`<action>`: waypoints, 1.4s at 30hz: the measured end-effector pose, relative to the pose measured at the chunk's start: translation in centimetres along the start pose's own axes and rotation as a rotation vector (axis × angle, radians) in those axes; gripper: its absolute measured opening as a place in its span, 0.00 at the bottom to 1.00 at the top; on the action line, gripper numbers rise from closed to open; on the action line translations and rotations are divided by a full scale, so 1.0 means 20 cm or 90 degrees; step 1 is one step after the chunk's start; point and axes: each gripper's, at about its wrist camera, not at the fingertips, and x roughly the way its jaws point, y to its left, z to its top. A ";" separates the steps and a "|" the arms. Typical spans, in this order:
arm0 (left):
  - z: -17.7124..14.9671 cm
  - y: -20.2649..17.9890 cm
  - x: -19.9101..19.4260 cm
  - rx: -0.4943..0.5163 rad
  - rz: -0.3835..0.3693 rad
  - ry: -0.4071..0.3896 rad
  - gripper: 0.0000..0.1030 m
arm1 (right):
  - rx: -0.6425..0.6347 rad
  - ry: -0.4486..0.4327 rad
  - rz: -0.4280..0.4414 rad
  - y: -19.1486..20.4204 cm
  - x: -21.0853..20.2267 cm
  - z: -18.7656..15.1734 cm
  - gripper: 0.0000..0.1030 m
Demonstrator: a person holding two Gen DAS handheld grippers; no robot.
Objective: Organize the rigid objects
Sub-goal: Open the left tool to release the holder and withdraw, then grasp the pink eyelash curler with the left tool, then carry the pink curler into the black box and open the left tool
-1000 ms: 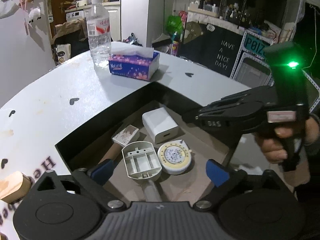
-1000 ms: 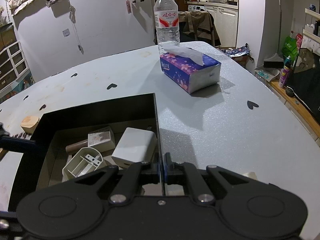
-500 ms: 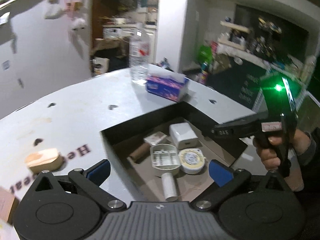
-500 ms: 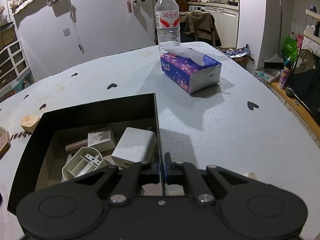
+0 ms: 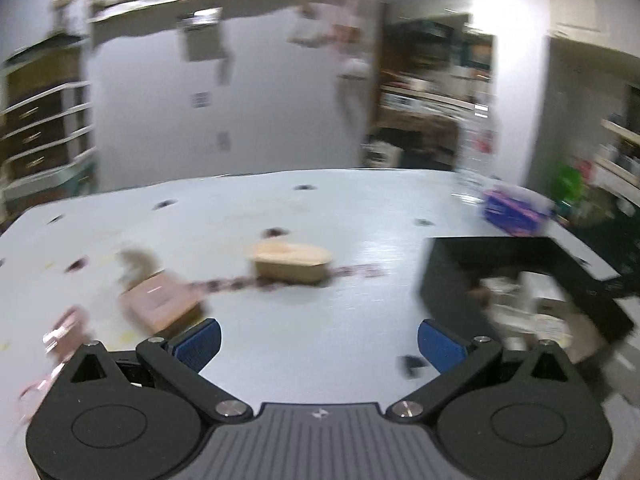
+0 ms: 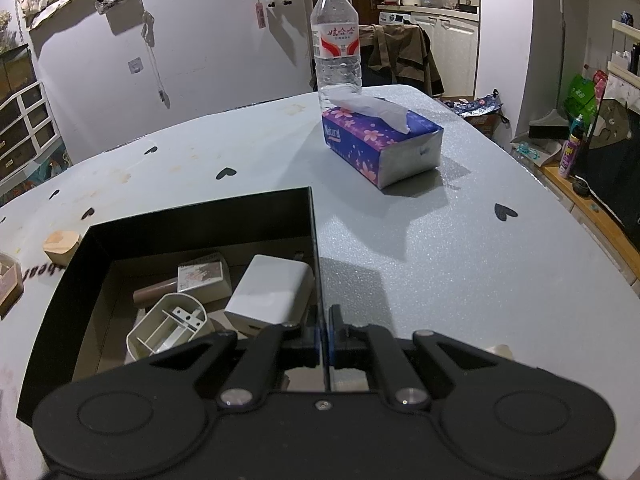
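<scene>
Left wrist view: the left gripper [image 5: 319, 344] hangs low over the pale grey table [image 5: 320, 216], its blue-padded fingers [image 5: 199, 338] spread wide with nothing between them. The whole picture is smeared. Ahead lies a tan wooden block [image 5: 292, 261]; to the left sits a pinkish box-like thing [image 5: 162, 304], too blurred to identify. The open black cardboard box [image 5: 520, 256] stands to the right, its contents an unreadable pale jumble.

Right wrist view: the right gripper [image 6: 325, 330] is level, its jaws clamped on the right wall of the black box [image 6: 200, 220]. Inside lie a white rectangular charger block [image 6: 270, 292], a cream plastic tray with dividers [image 6: 168, 326], a small printed carton [image 6: 201, 276] and a brown cylinder [image 6: 154, 291], partly covered. The gripper body hides the box's near part. Beyond stand a purple flowered tissue pack [image 6: 380, 144] and a clear water bottle [image 6: 337, 40].
</scene>
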 end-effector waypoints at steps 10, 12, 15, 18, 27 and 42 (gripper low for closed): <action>-0.07 0.32 -0.08 -0.087 0.170 -0.030 1.00 | -0.002 -0.004 -0.004 0.00 -0.01 -0.01 0.04; -0.08 0.38 -0.08 -0.096 0.202 -0.032 1.00 | -0.002 -0.005 -0.004 0.00 -0.02 -0.01 0.04; -0.08 0.46 -0.07 -0.111 0.245 -0.035 1.00 | -0.003 -0.005 -0.005 0.00 -0.02 -0.01 0.04; -0.08 0.54 -0.04 -0.119 0.270 -0.027 1.00 | -0.004 -0.004 -0.006 0.00 -0.02 -0.01 0.04; -0.10 0.73 0.14 -0.155 0.289 0.028 0.77 | -0.003 -0.003 -0.005 0.00 -0.02 -0.01 0.04; -0.13 0.81 0.16 -0.176 0.274 0.025 0.33 | 0.000 -0.001 -0.005 0.00 -0.01 0.00 0.04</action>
